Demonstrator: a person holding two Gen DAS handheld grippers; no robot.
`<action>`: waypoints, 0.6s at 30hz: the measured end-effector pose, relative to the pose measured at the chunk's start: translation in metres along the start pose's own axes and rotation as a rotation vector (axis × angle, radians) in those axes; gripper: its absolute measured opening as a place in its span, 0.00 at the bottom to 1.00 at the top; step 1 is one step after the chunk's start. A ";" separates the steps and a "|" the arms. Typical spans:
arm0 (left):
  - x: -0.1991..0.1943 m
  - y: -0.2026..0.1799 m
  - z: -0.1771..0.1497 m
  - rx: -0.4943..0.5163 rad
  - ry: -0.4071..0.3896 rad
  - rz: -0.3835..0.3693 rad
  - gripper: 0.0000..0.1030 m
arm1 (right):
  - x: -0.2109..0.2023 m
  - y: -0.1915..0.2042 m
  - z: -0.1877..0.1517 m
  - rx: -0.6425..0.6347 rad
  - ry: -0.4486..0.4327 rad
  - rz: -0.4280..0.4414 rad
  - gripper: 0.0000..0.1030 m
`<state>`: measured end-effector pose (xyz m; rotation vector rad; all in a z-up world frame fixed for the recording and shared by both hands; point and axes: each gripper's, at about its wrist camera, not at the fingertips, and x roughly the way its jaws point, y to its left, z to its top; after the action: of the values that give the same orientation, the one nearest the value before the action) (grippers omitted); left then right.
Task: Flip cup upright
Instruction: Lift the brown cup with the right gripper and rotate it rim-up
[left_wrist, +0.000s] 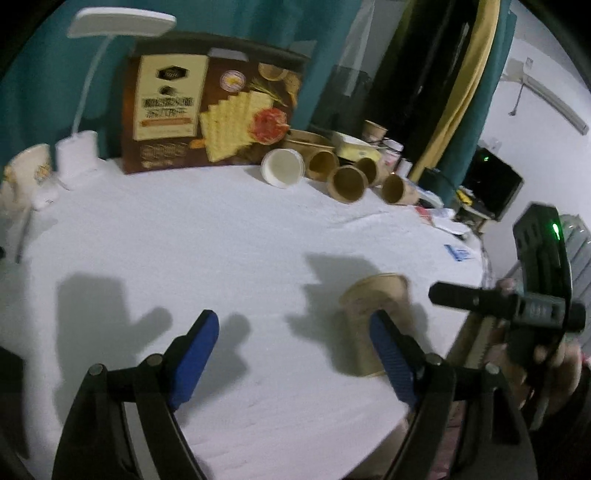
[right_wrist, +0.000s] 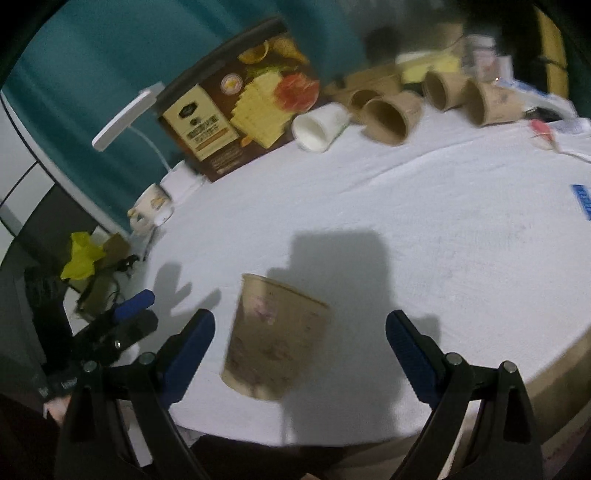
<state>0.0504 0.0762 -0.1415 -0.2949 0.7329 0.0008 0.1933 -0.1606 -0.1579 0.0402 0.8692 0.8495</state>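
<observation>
Right gripper (right_wrist: 299, 347) spread wide around the brown paper cup (right_wrist: 275, 338) lying near the white table's (right_wrist: 443, 258) front edge — approach step, nothing pinched. Left gripper (left_wrist: 295, 354) also spread, beside it. Next: close on the wall, then rotate.

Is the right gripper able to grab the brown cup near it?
Probably yes. The right gripper is open, and the cup sits between its fingers with nothing in front of it. The left gripper is off to the side.
</observation>
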 end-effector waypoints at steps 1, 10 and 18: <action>-0.003 0.005 -0.002 0.001 -0.004 0.020 0.81 | 0.007 0.001 0.003 0.008 0.020 0.004 0.90; -0.021 0.038 -0.008 -0.014 -0.040 0.090 0.81 | 0.049 0.013 0.014 0.009 0.147 0.022 0.90; -0.021 0.036 -0.008 0.025 -0.052 0.090 0.81 | 0.074 0.016 0.018 -0.012 0.239 0.033 0.90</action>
<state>0.0259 0.1110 -0.1423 -0.2368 0.6934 0.0837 0.2214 -0.0946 -0.1883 -0.0595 1.0900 0.9019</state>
